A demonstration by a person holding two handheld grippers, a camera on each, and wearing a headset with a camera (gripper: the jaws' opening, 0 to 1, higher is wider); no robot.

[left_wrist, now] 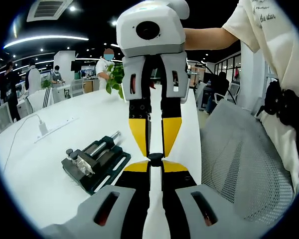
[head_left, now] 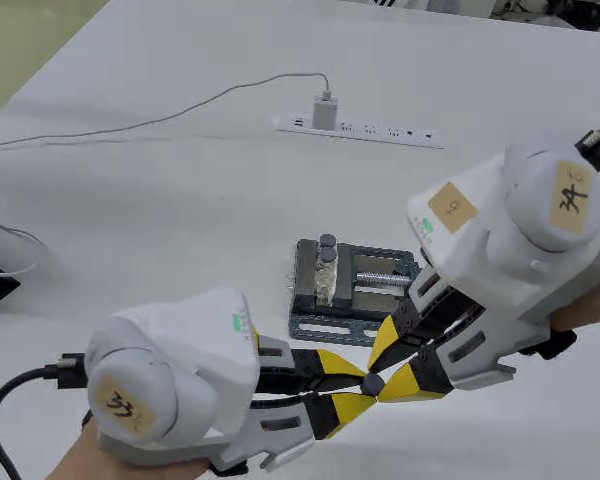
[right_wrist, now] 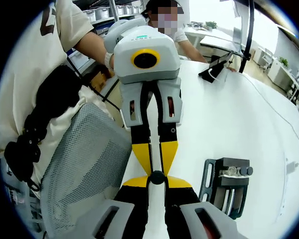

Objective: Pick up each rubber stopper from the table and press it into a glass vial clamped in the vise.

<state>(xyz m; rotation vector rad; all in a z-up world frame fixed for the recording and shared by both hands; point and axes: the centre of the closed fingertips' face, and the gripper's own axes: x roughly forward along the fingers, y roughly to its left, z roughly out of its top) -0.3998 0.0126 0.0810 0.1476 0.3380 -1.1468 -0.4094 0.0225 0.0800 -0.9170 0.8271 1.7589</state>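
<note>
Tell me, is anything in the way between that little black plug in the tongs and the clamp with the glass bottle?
Nothing visible. The rubber stopper is pinched where the left tongs and right tongs meet tip to tip, and only bare table lies between it and the vise.

The vise (head_left: 352, 292) sits on the desk (head_left: 180, 220), vial (head_left: 326, 282) in it (upright), power strip (head_left: 360, 128) behind. In front, left tongs (head_left: 364, 390) and right tongs (head_left: 382, 376) meet tip to tip, stopper (head_left: 373, 383) between.
</note>
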